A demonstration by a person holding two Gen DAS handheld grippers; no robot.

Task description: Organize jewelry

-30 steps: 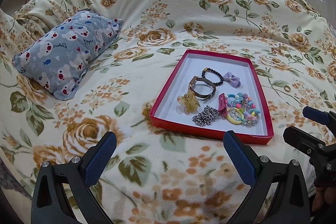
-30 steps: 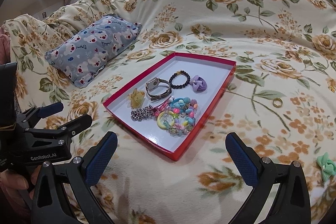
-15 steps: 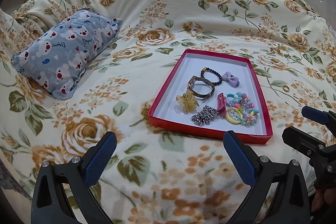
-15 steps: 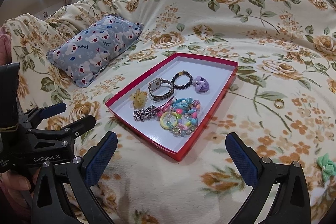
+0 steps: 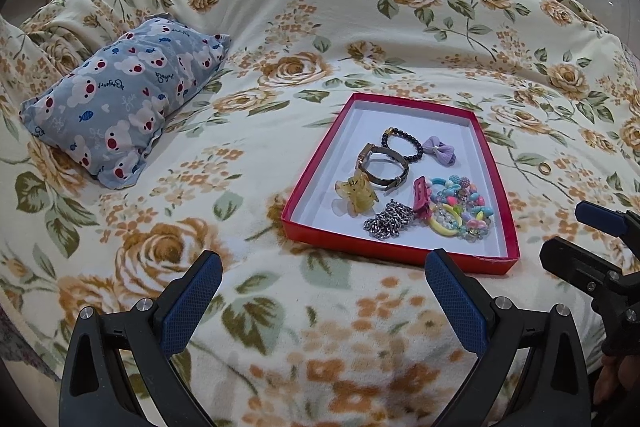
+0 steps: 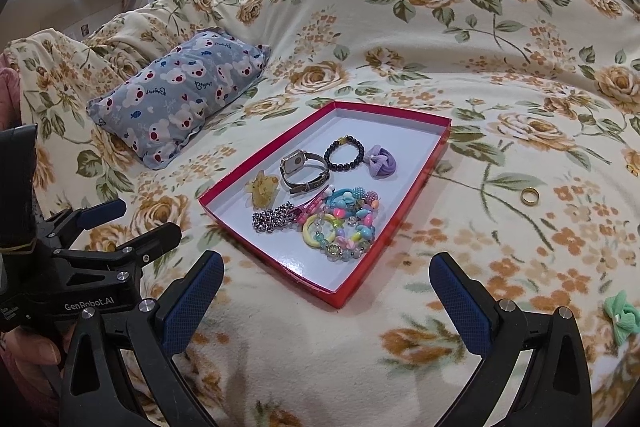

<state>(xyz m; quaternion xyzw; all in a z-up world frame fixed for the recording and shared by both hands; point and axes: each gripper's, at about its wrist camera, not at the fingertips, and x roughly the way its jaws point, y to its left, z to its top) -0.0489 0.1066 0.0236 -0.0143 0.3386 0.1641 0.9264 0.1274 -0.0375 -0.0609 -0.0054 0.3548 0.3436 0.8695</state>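
Jewelry sits mostly in the red box (image 6: 416,183), which lies flat near the middle of the bed (image 6: 400,39). You hold both tools low over the near edge of the bed, and neither one touches anything.

Your left gripper (image 5: 322,297) has its fingers spread wide and holds nothing. Your right gripper (image 6: 326,297) is spread wide too, and it is empty. I think you keep them wide so you are ready to grab the next small thing.

Look inside the box. It has one big space with a white floor. A watch (image 6: 300,171) lies in the middle with a dark bead bracelet (image 6: 344,155) just beside it. A purple bow (image 6: 382,161) sits next to the bracelet. A yellow hair clip (image 6: 262,189) is near the box's left side. A silver chain (image 6: 274,219) touches a pink clip (image 6: 310,207). A heap of bright bead bands (image 6: 344,223) fills the near part. The far end of the box is bare.

Two things are not in the box yet. A gold ring (image 6: 530,195) lies on the bed, off to the right of the box. A green bow (image 6: 622,315) lies near the bed's right edge, close to your right gripper. I think these go in next. The ring is tiny and may sink into the soft blanket, so pinch it with care.

A blue pillow (image 6: 180,95) rests toward the left edge of the bed, well apart from the box.
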